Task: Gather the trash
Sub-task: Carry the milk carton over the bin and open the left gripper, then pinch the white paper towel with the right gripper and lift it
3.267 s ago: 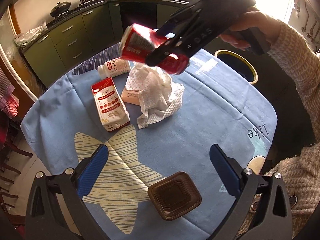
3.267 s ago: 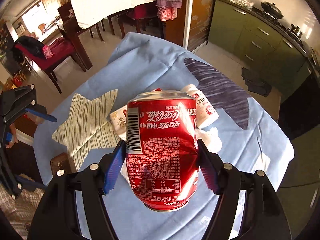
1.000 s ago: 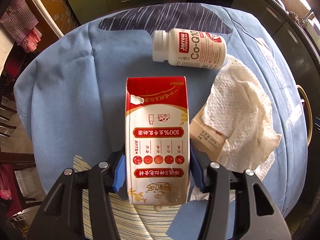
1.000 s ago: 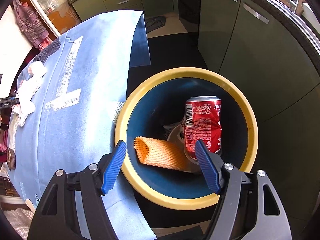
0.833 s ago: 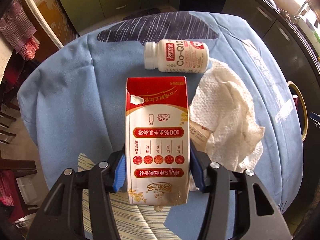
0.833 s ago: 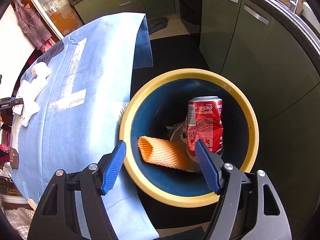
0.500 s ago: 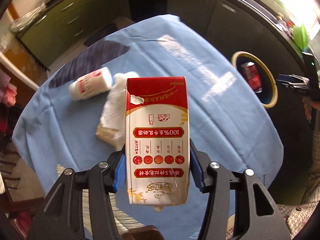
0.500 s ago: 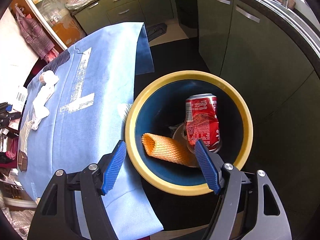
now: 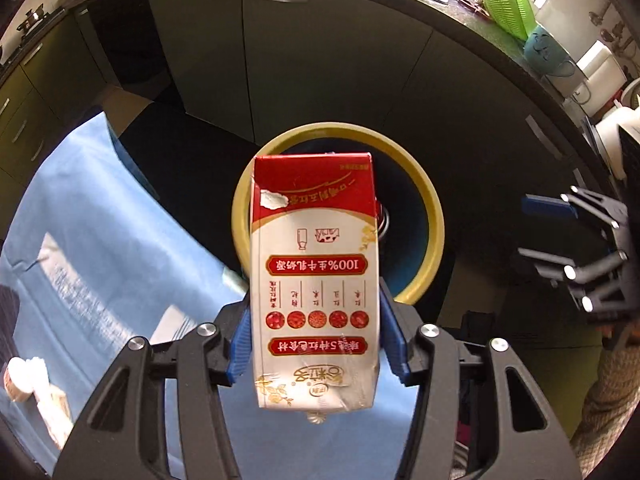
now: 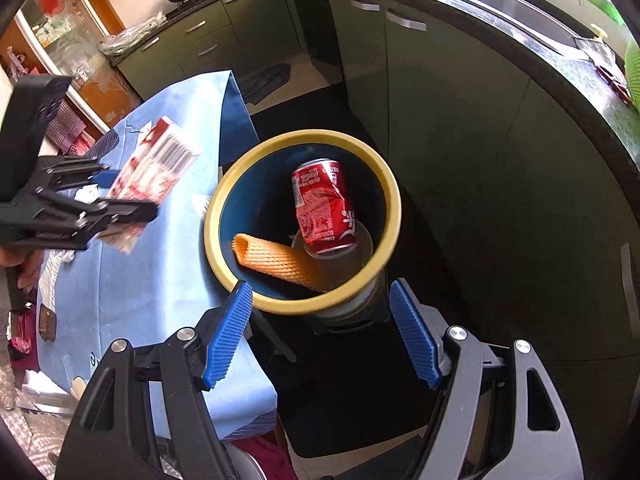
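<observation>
My left gripper (image 9: 316,340) is shut on a red and white milk carton (image 9: 314,272) and holds it in the air over the table edge, just short of the yellow-rimmed bin (image 9: 432,216). In the right wrist view the carton (image 10: 154,172) and left gripper (image 10: 132,208) sit left of the bin (image 10: 394,200). A red cola can (image 10: 322,206) and an orange foam sleeve (image 10: 276,260) lie inside the bin. My right gripper (image 10: 322,336) is open and empty above the bin's near side; it also shows in the left wrist view (image 9: 560,236).
The blue tablecloth (image 9: 100,248) covers the round table left of the bin. A white bottle (image 9: 20,374) and tissue lie at the far left of it. A brown tray (image 10: 47,322) sits on the cloth. Dark green cabinets (image 10: 460,92) stand behind the bin.
My left gripper has swung the carton from over the table to right in front of the bin. My right gripper has drawn back and up from the bin, still open.
</observation>
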`<act>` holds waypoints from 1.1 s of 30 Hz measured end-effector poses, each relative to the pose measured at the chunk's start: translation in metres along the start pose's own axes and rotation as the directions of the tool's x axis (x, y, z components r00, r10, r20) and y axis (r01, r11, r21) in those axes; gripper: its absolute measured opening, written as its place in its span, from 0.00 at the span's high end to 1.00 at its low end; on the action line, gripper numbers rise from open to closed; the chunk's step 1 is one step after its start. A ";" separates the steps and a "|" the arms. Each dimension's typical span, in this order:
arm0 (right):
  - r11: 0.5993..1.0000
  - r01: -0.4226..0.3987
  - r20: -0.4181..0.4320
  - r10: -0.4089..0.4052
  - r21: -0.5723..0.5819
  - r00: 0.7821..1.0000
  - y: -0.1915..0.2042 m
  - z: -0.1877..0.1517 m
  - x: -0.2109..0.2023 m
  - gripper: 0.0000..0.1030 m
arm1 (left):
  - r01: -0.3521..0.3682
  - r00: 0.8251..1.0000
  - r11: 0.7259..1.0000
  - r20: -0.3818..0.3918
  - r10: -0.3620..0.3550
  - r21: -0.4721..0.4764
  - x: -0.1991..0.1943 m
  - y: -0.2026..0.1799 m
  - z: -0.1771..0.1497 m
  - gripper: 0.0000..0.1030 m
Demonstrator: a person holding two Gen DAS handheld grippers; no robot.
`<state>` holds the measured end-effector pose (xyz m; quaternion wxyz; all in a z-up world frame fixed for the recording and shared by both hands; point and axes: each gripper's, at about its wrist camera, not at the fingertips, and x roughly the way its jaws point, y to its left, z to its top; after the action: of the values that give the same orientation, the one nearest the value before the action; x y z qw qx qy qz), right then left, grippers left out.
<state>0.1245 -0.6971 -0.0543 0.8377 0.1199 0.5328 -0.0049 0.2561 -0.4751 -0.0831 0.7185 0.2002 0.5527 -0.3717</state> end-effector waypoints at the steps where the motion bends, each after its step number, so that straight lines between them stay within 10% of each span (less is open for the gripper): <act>1: 1.000 0.003 -0.004 -0.003 0.005 1.000 -0.003 -0.002 0.000 0.31 | 0.009 1.000 1.000 0.002 -0.009 -0.018 0.012 -0.001 0.009 0.50; 8: 1.000 0.001 -0.034 -0.001 0.009 0.999 -0.008 -0.010 0.008 0.31 | -0.036 0.999 0.996 -0.019 0.034 -0.076 0.062 0.003 0.031 0.28; 16: 1.000 -0.008 -0.047 0.007 -0.019 0.999 0.008 -0.005 0.016 0.31 | 0.038 0.999 0.996 0.038 -0.035 -0.081 -0.001 0.023 -0.010 0.27; 24: 0.994 -0.032 -0.064 0.025 -0.105 0.998 0.053 0.008 0.022 0.31 | -0.023 0.995 0.998 0.091 0.028 -0.052 -0.102 0.059 -0.112 0.23; 33: 0.902 -0.194 -0.165 0.140 -0.385 0.976 0.216 0.045 0.065 0.31 | -0.180 0.972 0.965 0.117 0.204 -0.189 -0.185 0.138 -0.260 0.19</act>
<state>0.2221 -0.4885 -0.0521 0.8043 -0.0081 0.5650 0.1838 0.1715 -0.1470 -0.0062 0.8020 0.1625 0.5113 -0.2625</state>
